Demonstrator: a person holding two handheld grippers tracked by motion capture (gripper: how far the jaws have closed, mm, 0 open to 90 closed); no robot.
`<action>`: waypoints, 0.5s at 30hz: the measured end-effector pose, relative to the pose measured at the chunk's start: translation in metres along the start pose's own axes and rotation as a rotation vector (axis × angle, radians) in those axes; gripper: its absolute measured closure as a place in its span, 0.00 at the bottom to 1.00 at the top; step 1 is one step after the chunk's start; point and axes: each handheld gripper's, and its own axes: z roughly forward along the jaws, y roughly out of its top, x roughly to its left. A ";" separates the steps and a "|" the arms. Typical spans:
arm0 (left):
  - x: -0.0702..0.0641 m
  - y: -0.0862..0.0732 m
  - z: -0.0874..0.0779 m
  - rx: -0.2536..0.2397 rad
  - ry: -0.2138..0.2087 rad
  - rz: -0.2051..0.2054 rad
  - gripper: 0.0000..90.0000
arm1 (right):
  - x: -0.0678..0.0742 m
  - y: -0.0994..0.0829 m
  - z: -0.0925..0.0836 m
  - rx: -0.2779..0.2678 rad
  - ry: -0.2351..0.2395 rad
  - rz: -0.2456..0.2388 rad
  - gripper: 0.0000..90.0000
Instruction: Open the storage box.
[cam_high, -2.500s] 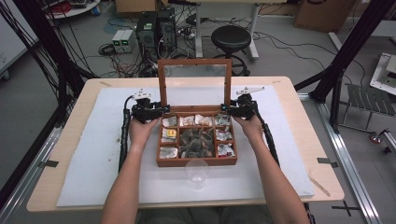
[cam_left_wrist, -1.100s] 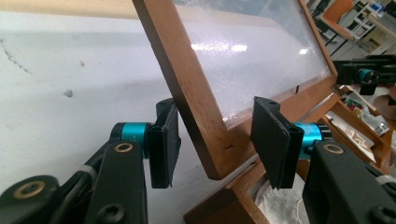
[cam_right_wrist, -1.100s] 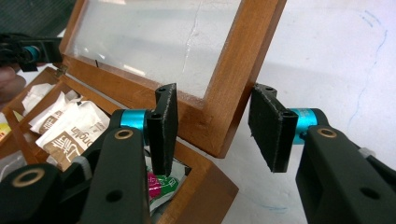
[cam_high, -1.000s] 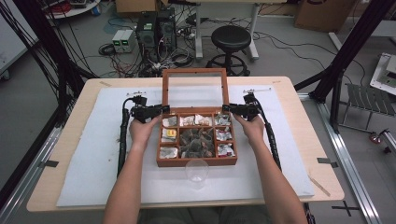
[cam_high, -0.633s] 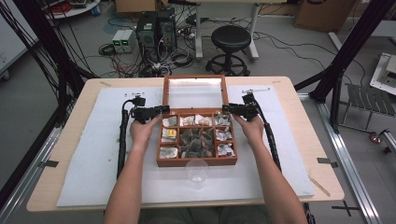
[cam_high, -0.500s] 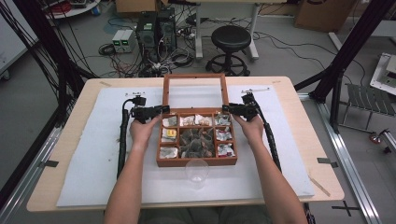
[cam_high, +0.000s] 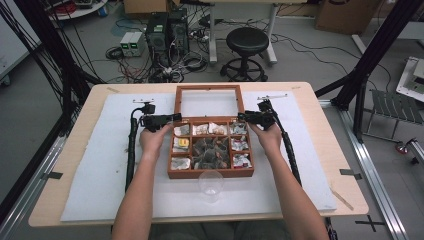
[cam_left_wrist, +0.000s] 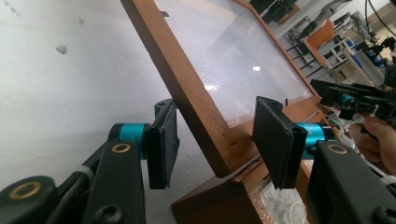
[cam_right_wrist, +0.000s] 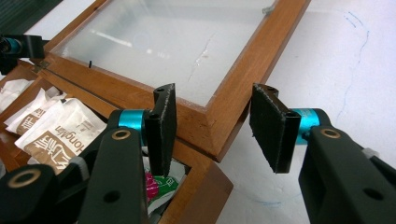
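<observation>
Both grippers flank the wooden compartment box (cam_high: 210, 148) at its hinge corners. The left gripper (cam_left_wrist: 212, 140) stands with jaws apart astride the glass lid (cam_high: 209, 102), untouching; the right gripper (cam_right_wrist: 212, 128) likewise straddles the lid's corner frame. Opening looks essentially done: the lid, upright earlier, now lies far back toward the white mat (cam_high: 100, 170). Withdrawing remains.

Lab: computer towers (cam_high: 167, 30), cable tangle (cam_high: 150, 67), rig frame (cam_high: 372, 50).

Wooden box (cam_high: 210, 172), glass lid (cam_high: 209, 101) flat open
</observation>
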 end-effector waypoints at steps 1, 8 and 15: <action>0.000 0.000 0.000 0.002 0.001 -0.008 0.56 | 0.001 0.000 0.000 0.006 -0.004 0.002 0.59; 0.002 -0.001 0.000 0.009 -0.008 -0.057 0.56 | 0.003 0.001 -0.001 0.008 -0.023 -0.020 0.58; 0.000 0.000 0.000 0.010 0.027 -0.030 0.51 | 0.004 0.001 -0.001 0.009 -0.037 -0.030 0.56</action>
